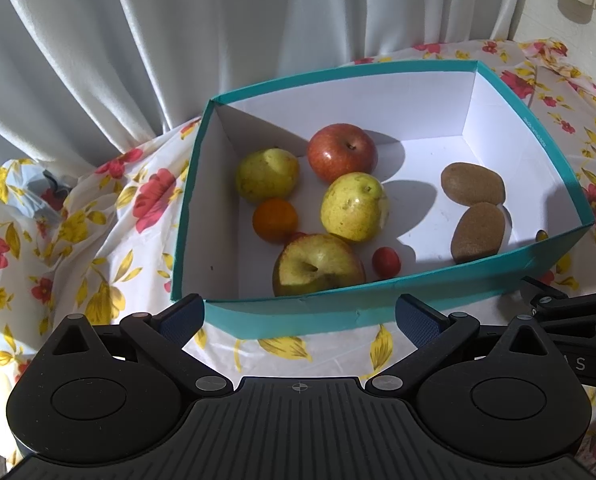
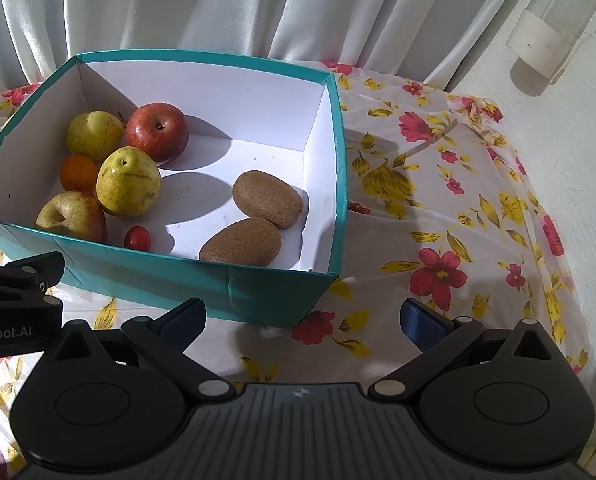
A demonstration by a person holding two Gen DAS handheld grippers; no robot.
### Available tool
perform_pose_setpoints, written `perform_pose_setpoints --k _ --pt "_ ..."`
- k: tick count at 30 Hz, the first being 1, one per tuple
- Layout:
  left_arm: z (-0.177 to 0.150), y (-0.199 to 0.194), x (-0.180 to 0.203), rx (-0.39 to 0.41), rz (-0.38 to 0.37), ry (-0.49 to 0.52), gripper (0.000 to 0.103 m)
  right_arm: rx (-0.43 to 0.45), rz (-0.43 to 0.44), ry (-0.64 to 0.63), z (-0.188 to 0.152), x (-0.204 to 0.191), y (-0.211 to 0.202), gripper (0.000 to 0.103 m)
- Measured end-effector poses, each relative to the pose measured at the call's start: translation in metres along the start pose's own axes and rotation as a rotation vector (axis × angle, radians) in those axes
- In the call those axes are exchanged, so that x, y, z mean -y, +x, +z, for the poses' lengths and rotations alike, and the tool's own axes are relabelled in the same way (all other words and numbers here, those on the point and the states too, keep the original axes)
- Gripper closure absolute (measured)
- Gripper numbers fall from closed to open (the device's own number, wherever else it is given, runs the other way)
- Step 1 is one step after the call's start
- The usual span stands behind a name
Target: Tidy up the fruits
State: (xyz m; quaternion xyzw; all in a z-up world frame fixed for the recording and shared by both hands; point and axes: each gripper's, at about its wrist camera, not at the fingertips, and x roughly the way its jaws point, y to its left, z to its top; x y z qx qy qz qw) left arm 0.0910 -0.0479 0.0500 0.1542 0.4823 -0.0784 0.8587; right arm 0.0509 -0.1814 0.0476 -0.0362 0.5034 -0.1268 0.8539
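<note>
A teal box (image 1: 298,312) with a white inside holds the fruit: a red apple (image 1: 341,153), two yellow pears (image 1: 266,174) (image 1: 353,207), an orange (image 1: 274,220), a yellow-red apple (image 1: 317,265), a small red tomato (image 1: 385,262) and two kiwis (image 1: 472,183) (image 1: 477,232). The box also shows in the right wrist view (image 2: 274,292). My left gripper (image 1: 299,314) is open and empty, just in front of the box's near wall. My right gripper (image 2: 301,320) is open and empty, in front of the box's near right corner.
The box stands on a round table under a floral cloth (image 2: 437,208). White curtains (image 1: 178,40) hang behind it. A white wall (image 2: 569,152) is at the right. Each gripper's body shows at the edge of the other's view.
</note>
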Motion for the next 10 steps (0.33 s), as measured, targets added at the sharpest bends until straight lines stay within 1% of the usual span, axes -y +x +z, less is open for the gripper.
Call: perform_pose_setpoints --k 10 --pt "-0.0005 -0.0027 0.0041 0.014 0.015 0.014 0.000 0.005 -0.003 0.009 -0.0015 0.0010 -0.0017 0.000"
